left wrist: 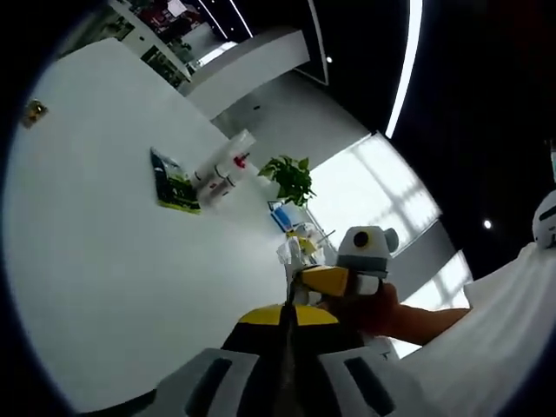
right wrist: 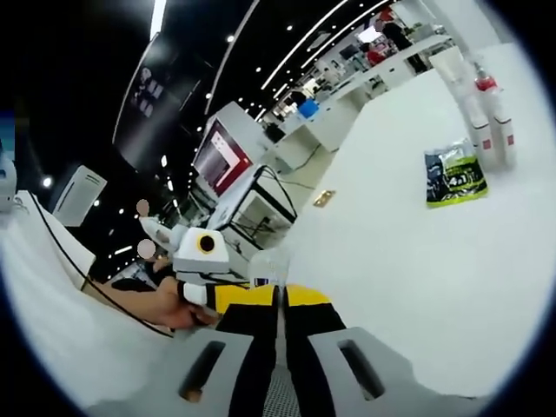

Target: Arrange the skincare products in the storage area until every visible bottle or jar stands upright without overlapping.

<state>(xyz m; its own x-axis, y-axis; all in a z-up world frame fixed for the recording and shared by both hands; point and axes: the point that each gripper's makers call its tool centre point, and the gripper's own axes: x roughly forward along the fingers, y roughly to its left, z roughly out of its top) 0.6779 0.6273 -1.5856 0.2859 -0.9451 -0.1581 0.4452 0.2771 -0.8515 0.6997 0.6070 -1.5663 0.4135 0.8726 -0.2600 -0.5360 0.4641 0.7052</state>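
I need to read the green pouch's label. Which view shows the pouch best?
The right gripper view: the green pouch lies flat on the white table, larger and front-on. In the left gripper view the pouch is smaller and skewed.

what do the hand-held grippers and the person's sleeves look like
Left hand-held gripper: two grey jaws with dark slots, black middle, yellow band at the tips. Right hand-held gripper has the same grey, black and yellow build. The person wears a white sleeve.
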